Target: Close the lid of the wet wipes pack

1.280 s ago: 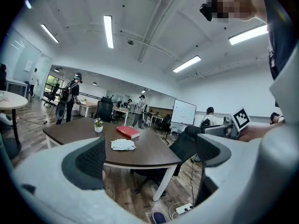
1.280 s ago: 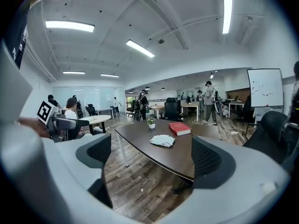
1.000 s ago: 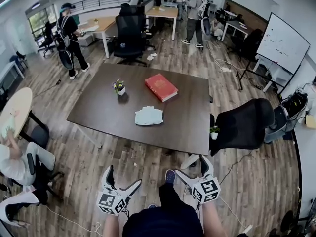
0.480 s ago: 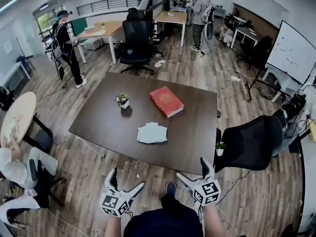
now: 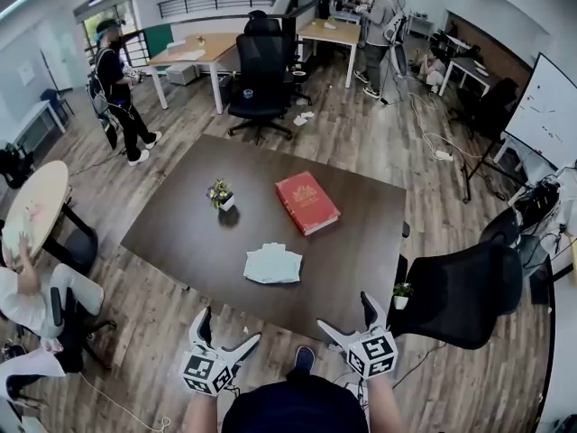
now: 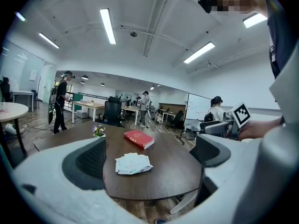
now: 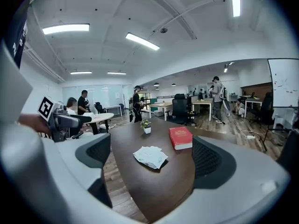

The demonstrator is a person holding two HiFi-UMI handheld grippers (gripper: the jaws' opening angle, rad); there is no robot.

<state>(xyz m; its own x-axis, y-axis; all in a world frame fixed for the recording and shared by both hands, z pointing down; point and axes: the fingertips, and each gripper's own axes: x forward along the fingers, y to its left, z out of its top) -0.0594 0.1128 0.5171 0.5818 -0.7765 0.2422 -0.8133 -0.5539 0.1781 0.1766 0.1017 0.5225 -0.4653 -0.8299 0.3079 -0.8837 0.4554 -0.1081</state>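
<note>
A white wet wipes pack [image 5: 273,264] [image 6: 133,163] [image 7: 150,156] lies flat on the dark brown table [image 5: 180,233], toward its near edge. From here I cannot tell how its lid stands. My left gripper [image 5: 224,327] hangs open below the table's near edge, over the wooden floor, with nothing between its fingers. Off to the right, my right gripper [image 5: 343,316] is open too and holds nothing. Both are well short of the pack.
A red book [image 5: 306,202] and a small potted flower [image 5: 219,194] lie farther back on the table. A black office chair [image 5: 460,294] with a tiny plant [image 5: 401,294] beside it stands at the table's right. Several people, desks and chairs fill the room behind.
I have stepped closer to the table; it and the pack sit lower and nearer in the head view. Both grippers stay open and empty.
</note>
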